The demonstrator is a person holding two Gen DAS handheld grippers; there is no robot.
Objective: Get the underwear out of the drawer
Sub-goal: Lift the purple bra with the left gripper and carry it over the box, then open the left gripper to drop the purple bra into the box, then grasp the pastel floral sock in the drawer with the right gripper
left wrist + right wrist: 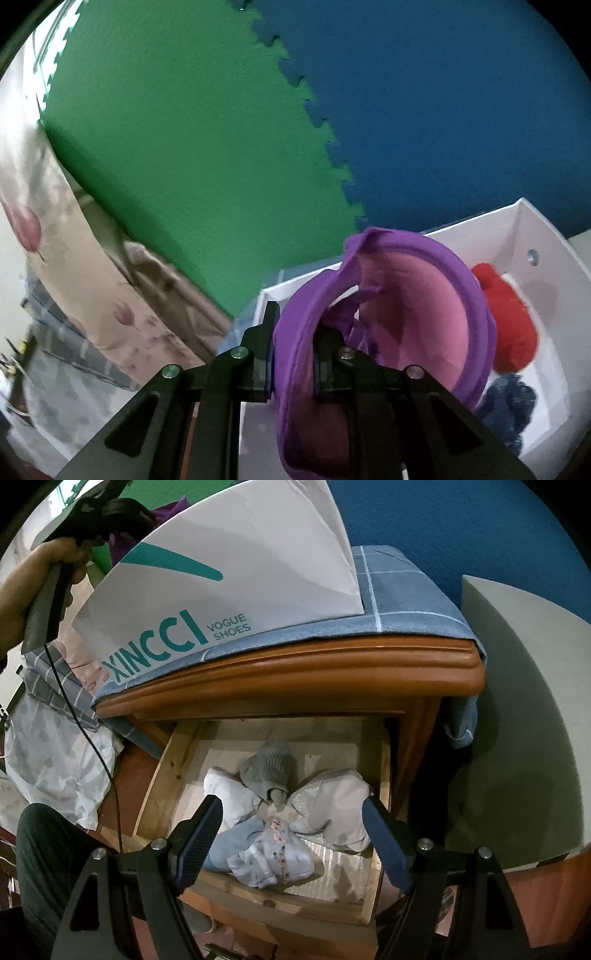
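My left gripper (293, 354) is shut on a purple bra with pink lining (406, 317), held over the open white shoe box (517, 229). A red garment (509, 317) and a dark blue one (509, 406) lie inside the box. In the right wrist view my right gripper (291, 834) stands open above the pulled-out wooden drawer (159, 779), nothing between its fingers. The drawer holds a grey knitted piece (269, 764), white pieces (343, 805) and a light blue patterned piece (269, 856). A hand with the left gripper (92, 513) shows at top left behind the box.
The white shoe box (221, 572) sits on a blue checked cloth (399, 602) atop the wooden cabinet (295, 668). Green (177, 122) and blue foam mats (443, 92) cover the wall. Floral bedding (55, 229) lies left; a grey panel (517, 720) stands right.
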